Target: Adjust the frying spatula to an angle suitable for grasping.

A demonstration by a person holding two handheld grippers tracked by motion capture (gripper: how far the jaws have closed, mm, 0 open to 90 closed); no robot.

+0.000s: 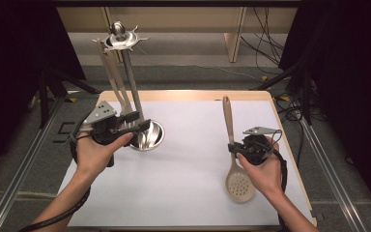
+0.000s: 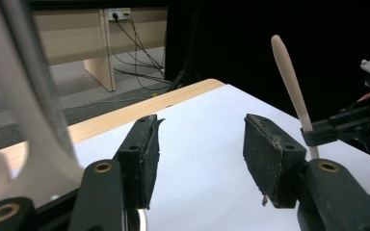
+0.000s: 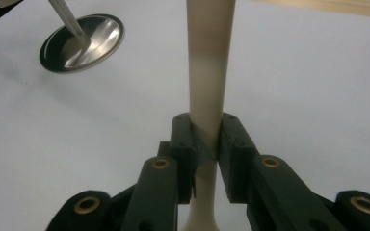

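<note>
Left gripper (image 1: 134,126): fingers (image 2: 142,156) wide open, nothing between them, right beside the rack's steel base (image 1: 148,136) and pole (image 1: 130,77), hanging utensils (image 1: 113,77) just above. Risk: a sideways nudge bumps the pole, swings the utensils or tips the rack.

Right gripper (image 1: 233,147): fingers (image 3: 233,144) clamped on the slotted spoon (image 1: 235,159) handle, near the bowl end; handle runs out ahead of them. Risk: narrow round handle can pivot or slide in the pads, and the bowl drags on the counter (image 1: 193,174).
</note>
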